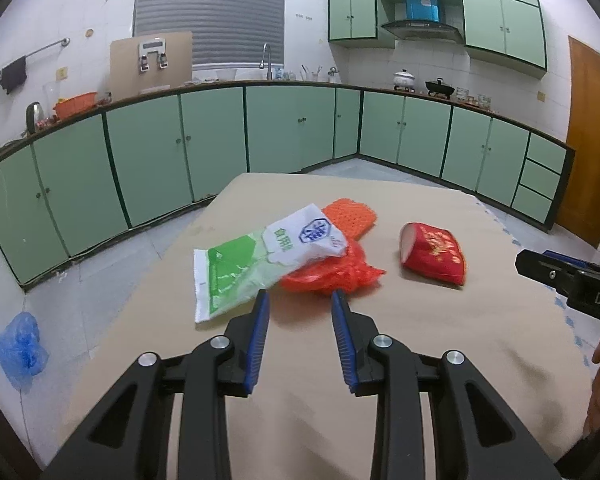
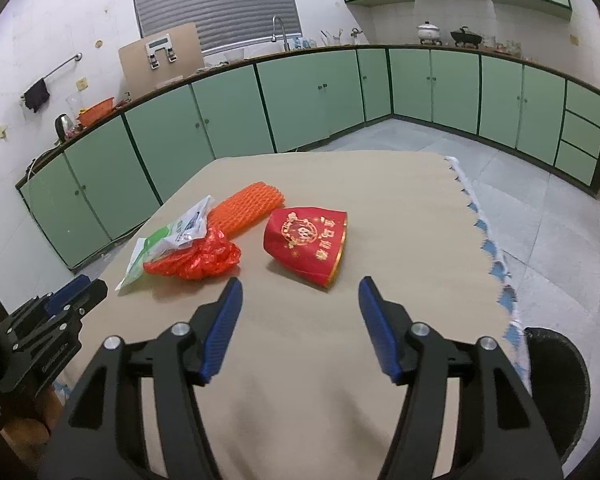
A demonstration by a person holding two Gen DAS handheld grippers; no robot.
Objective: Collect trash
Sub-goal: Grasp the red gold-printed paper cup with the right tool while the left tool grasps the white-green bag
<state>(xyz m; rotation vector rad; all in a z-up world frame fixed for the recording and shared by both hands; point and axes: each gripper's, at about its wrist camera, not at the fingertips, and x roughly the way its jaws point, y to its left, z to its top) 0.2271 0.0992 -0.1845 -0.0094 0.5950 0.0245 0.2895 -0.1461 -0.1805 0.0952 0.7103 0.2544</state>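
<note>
Trash lies in a loose cluster on the tan-covered table. Leftmost is a green-and-white plastic bag, its end resting on a crumpled red plastic bag. Just behind those sits an orange foam net. Apart to the right lies a flattened red paper cup with gold print. The left hand-held gripper hangs just short of the two bags, jaws partly apart and empty. The right hand-held gripper stands near the red cup with wider jaws, nothing between them, pads clear of everything
</note>
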